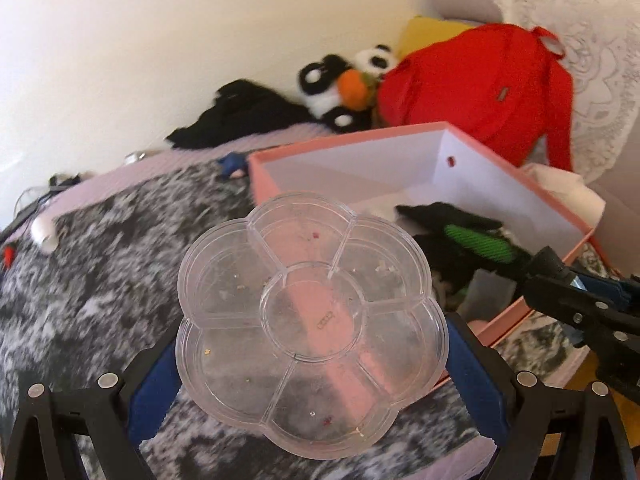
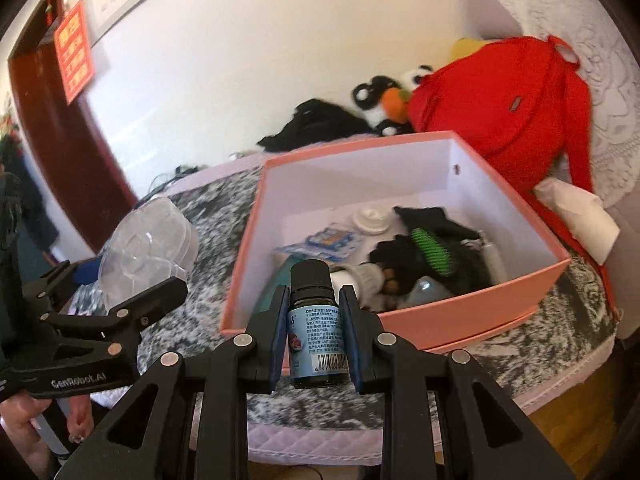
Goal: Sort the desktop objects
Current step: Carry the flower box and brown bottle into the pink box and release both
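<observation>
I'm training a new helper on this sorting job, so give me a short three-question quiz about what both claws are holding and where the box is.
1. True or false: the left claw is shut on a clear flower-shaped compartment tray.
2. Multiple choice: what does the right claw grip? A) a green brush B) a small dark bottle with a black cap C) a white jar lid
3. Fill in: the open box ahead of both claws is ____ outside and white inside.

Key:
1. True.
2. B, the small dark bottle, held upright between the pads.
3. Pink; the pink box already holds the green brush among other items.
</observation>
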`<state>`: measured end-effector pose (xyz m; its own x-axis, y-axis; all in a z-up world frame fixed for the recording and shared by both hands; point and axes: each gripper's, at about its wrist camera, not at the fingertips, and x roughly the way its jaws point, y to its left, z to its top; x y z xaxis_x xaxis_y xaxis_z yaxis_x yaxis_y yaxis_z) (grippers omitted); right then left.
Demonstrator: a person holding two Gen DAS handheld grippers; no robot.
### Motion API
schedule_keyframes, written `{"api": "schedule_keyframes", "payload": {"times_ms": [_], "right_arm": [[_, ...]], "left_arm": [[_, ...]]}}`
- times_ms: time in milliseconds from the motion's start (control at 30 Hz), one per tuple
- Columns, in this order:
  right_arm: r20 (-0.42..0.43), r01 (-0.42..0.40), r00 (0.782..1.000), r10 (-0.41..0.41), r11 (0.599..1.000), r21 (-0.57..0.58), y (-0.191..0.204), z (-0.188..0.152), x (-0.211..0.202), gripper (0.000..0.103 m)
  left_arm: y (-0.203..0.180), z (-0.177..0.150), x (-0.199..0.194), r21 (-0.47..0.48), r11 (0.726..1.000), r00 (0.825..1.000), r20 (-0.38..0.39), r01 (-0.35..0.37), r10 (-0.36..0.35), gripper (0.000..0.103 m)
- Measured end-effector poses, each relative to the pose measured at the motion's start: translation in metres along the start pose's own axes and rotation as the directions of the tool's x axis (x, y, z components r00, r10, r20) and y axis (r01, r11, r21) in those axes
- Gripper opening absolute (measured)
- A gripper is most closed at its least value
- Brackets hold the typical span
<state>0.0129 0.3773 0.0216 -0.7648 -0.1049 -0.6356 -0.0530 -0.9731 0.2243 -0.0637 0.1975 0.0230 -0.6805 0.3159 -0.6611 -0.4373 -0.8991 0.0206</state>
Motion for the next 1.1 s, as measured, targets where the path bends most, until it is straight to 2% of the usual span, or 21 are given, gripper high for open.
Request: {"api": "schedule_keyframes", "payload": {"times_ms": [267,600,767,900,933,967,1033,1100], "right_arm": [[0.071,0.066,0.995,-0.070,0.996,0.057,-0.033,0.036,0.001,0.027],[0.027,0.139,0.990,-0.140,0.988,0.065,-0.066,0.075,0.054,0.027],[0.005,0.157,0.987,-0.158,0.984,0.084,-0.087,0.091,0.083,0.027],[0.010,0.169,0.985,-0.171,0.981,0.093,-0.100,0.104,0.102,0.029],[0.019,0.187,0.982,-0.190,0.977,0.101,-0.103,0.107,0.106,0.046],[0.032,0.213,0.975,-0.218,0.971,0.113,-0.106,0.108,0.107,0.075],[0.085,0.249,0.961,-0.264,0.957,0.151,-0.111,0.109,0.102,0.093],[0.100,0.242,0.960,-0.261,0.955,0.171,-0.112,0.109,0.099,0.093]], "left_arm": [[-0.034,0.037,0.027,0.045,0.998,0.999,0.003,0.040,-0.040,0.097],[-0.052,0.079,0.084,0.056,0.997,0.998,-0.028,0.061,-0.060,0.097],[-0.057,0.094,0.121,0.064,0.996,0.996,-0.064,0.061,-0.057,0.097],[-0.054,0.106,0.149,0.040,0.988,0.979,-0.149,0.148,-0.140,0.098],[-0.053,0.109,0.153,0.035,0.985,0.973,-0.166,0.167,-0.159,0.098],[-0.051,0.110,0.154,0.033,0.984,0.971,-0.166,0.177,-0.169,0.098],[-0.044,0.113,0.150,0.017,0.984,0.975,-0.137,0.178,-0.174,0.099],[-0.034,0.117,0.147,-0.010,0.984,0.977,-0.120,0.177,-0.177,0.100]]}}
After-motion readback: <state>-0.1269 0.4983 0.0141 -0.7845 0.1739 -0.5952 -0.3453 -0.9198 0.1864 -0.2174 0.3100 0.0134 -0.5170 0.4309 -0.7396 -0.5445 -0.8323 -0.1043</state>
